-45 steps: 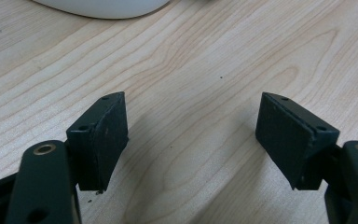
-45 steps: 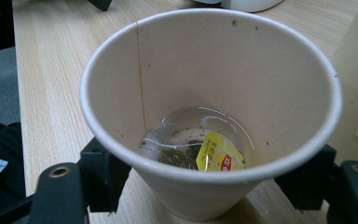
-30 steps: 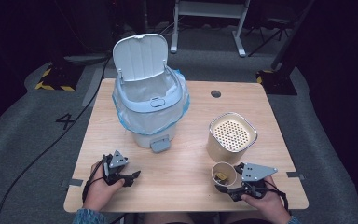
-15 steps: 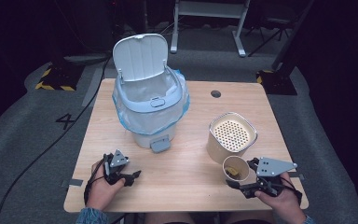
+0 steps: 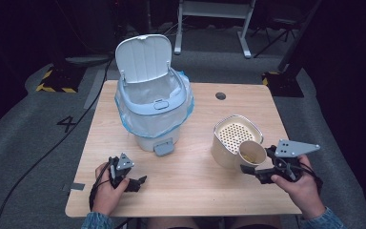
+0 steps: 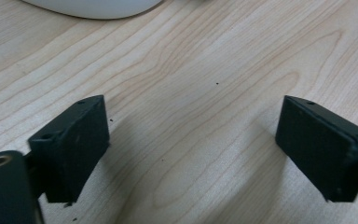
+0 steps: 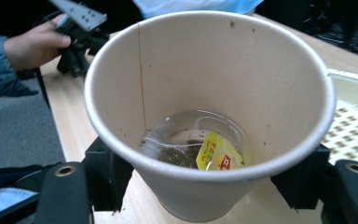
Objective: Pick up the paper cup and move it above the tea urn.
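Wooden table, dark room: paper cup is being held just beside the strainer pot.
Right gripper is clamping the thin, crushable cup low on its wall; liquid and teabag inside, so keep upright. Left gripper is resting wide open, empty, jaws having just been opening.

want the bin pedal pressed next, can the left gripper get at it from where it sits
Probably yes. The left gripper rests open and empty on the table, with bare wood between it and the pedal.

Cup base hidden between the jaws of the right gripper. Strainer beyond it cut by the picture's edge. Tea-bag tag print too small to read.
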Available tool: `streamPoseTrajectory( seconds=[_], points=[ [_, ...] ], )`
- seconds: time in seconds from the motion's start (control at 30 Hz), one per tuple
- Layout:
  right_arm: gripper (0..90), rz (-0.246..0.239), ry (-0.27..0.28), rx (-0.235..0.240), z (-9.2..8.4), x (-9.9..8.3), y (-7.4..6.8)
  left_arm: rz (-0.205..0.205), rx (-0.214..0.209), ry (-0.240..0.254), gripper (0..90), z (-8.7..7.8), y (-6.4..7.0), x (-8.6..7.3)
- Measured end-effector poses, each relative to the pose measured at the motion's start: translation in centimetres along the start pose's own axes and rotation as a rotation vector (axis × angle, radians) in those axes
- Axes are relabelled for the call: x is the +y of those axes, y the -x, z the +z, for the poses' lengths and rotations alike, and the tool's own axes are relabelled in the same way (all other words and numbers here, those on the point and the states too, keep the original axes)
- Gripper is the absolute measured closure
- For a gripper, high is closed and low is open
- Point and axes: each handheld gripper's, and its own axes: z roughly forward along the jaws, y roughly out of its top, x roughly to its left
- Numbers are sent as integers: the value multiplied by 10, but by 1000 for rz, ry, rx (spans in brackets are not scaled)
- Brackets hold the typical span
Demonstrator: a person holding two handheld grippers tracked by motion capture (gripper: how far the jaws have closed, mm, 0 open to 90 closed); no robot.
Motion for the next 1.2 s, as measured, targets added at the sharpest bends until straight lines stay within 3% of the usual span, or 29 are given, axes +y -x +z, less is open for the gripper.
streamPoseTrajectory(
  seconds=[0.27,0.4,0.47,0.67,1.2],
  points=[
    [310,35,2,-63,-7,17,29,-7,6,-4,53,2,1,1],
    [310,48,1,-88,-3,20,40,-3,10,-6,49,2,1,1],
    [309,69,2,-108,2,22,54,-3,10,-6,49,2,1,1],
    [308,73,1,-141,12,27,71,-3,10,-6,49,2,1,1],
    [306,68,-20,-187,33,31,96,-3,10,-6,49,2,1,1]
  ],
)
